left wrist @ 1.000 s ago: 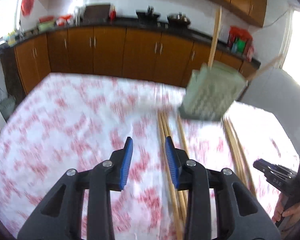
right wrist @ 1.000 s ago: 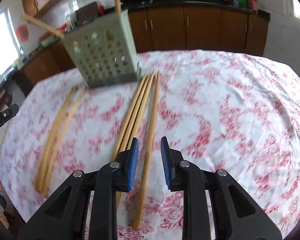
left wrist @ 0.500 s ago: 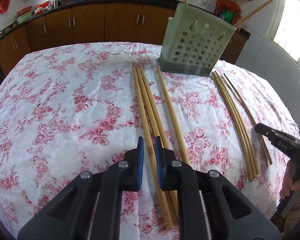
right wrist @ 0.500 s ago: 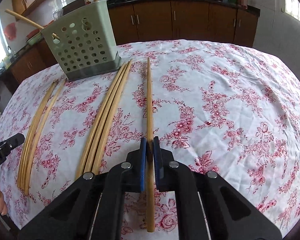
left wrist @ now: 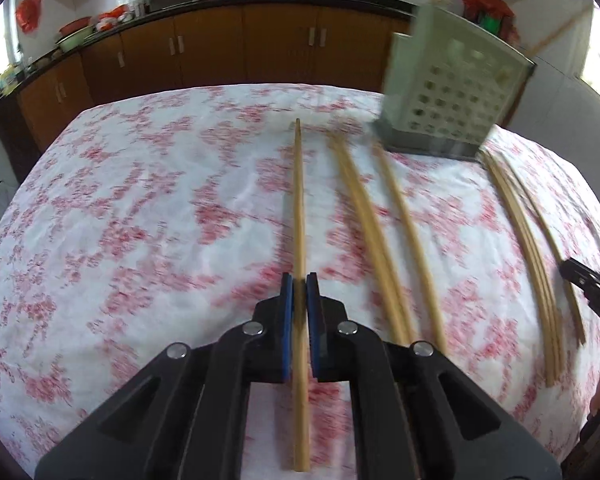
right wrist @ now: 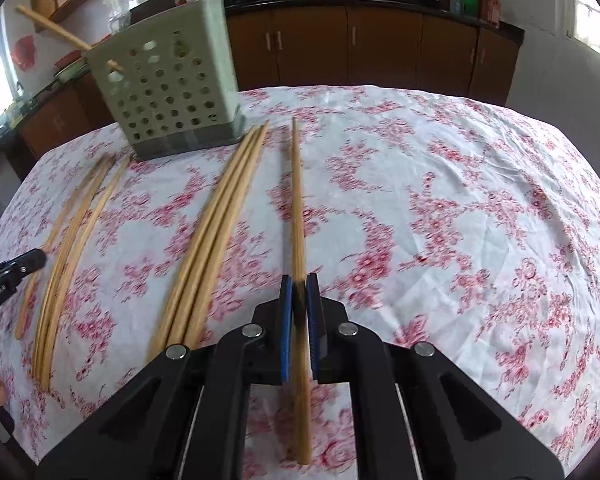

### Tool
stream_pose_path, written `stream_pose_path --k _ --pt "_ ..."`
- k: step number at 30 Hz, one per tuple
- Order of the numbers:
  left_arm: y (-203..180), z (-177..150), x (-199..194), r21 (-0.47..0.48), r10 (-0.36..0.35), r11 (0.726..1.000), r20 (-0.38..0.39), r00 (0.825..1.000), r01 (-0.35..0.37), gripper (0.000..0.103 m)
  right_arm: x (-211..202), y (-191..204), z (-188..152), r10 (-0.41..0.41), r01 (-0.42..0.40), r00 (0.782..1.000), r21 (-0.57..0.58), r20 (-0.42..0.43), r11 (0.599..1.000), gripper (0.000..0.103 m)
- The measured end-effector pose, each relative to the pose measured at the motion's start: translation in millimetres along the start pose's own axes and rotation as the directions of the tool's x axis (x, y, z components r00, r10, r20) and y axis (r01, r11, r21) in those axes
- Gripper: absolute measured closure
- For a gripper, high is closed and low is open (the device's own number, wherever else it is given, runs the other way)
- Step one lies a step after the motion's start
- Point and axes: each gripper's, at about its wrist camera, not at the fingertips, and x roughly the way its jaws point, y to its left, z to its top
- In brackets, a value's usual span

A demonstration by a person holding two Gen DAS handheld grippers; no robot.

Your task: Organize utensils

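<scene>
a long wooden chopstick [left wrist: 299, 208] is sitting pinched between the blue pads of the left gripper [left wrist: 299, 292], running forward along the fingers above the flowered cloth of the bench [left wrist: 140, 216]. a second chopstick [right wrist: 298, 208] is being clamped the same way by the right gripper [right wrist: 299, 292], its pads closed tight on the shaft. in the right wrist view a bundle of three chopsticks [right wrist: 216, 232] is lying on the cloth just left of the held one, and another loose group [right wrist: 72, 236] is lying further left. the pale green perforated holder [right wrist: 168, 92] is standing at the far side of the bench with two sticks leaning out of it. brown cabinets [right wrist: 352, 52] are lining the wall behind.
</scene>
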Motion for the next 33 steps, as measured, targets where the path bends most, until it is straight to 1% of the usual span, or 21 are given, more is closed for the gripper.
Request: stream_pose_path --k 3,6,11,15,19,33 --pt "20 5 4 -0.036 0.026 0.999 0.004 1.000 -0.026 0.094 4 -11 5 -0.026 0.026 1.000 0.031 0.007 0.999 0.095" --pt "31 6 5 -0.052 0.026 0.998 0.015 1.000 -0.025 0.093 6 -14 7 -0.039 0.039 0.999 0.036 0.011 0.999 0.095" --pt "30 6 5 -0.049 0.028 0.998 0.024 0.999 -0.027 0.093 6 -9 5 -0.063 0.062 0.998 0.013 0.027 0.998 0.094" --pt "35 6 4 -0.075 -0.005 0.997 0.027 1.000 0.007 0.093 6 -11 4 -0.054 0.054 0.998 0.019 0.027 0.998 0.094" --pt "37 5 3 -0.087 -0.019 0.996 0.029 0.999 0.021 0.093 6 -11 4 -0.049 0.048 0.998 0.022 0.027 0.999 0.094" --pt "35 5 2 -0.088 -0.017 0.996 0.030 0.999 0.019 0.093 6 -12 4 -0.047 0.046 0.999 0.024 0.027 0.999 0.094"
